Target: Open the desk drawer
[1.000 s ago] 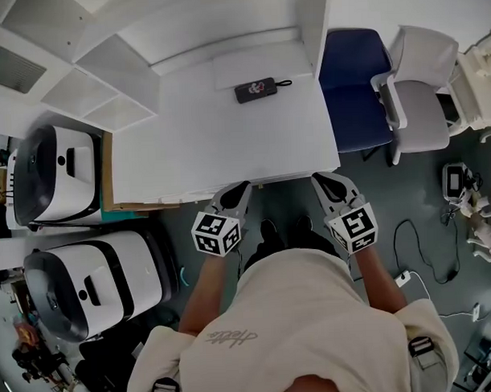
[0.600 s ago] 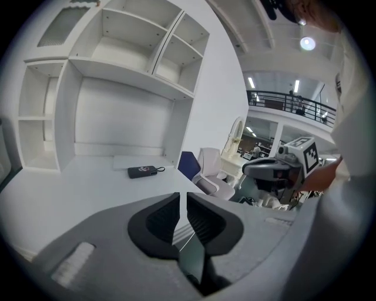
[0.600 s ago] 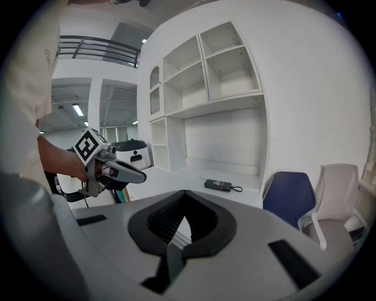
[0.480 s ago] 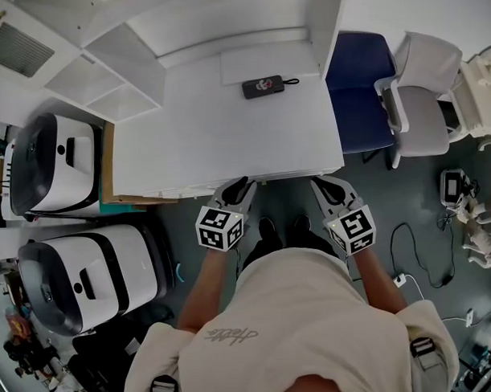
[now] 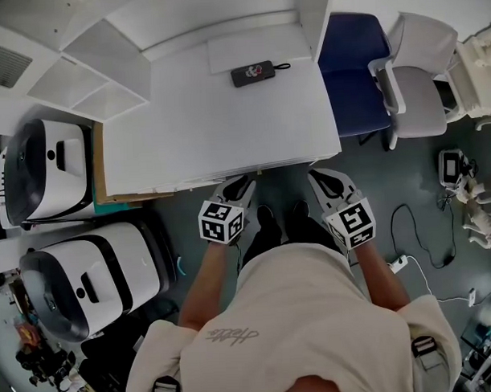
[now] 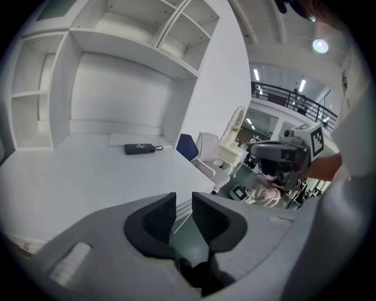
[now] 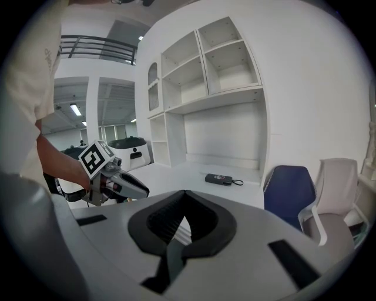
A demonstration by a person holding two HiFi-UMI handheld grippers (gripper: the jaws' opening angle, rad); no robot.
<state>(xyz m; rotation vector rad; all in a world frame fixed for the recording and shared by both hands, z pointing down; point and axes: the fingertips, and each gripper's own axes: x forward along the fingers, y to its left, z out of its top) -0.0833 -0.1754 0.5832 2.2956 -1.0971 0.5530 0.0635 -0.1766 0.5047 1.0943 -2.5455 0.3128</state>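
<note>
The white desk (image 5: pixel 227 119) has its front edge just ahead of both grippers. Its drawer lies under the top and does not show from the head view. My left gripper (image 5: pixel 245 183) points at the edge left of centre, a narrow gap between its jaws and nothing in it. In the left gripper view, the left gripper (image 6: pixel 183 197) frames the desk's ridged front edge (image 6: pixel 187 207). My right gripper (image 5: pixel 315 175) points at the edge near the desk's right corner. The right gripper view shows the right gripper (image 7: pixel 185 193) with its tips touching, holding nothing.
A black power bank (image 5: pixel 253 73) with a short cord lies at the back of the desk. White shelves (image 5: pixel 80 68) stand at the back left. Two white machines (image 5: pixel 87 277) sit left of the desk. A blue chair (image 5: pixel 354 75) and a white chair (image 5: pixel 419 89) stand to the right.
The head camera has shifted a little. Both grippers stay at the desk's front edge, close to where they were.
</note>
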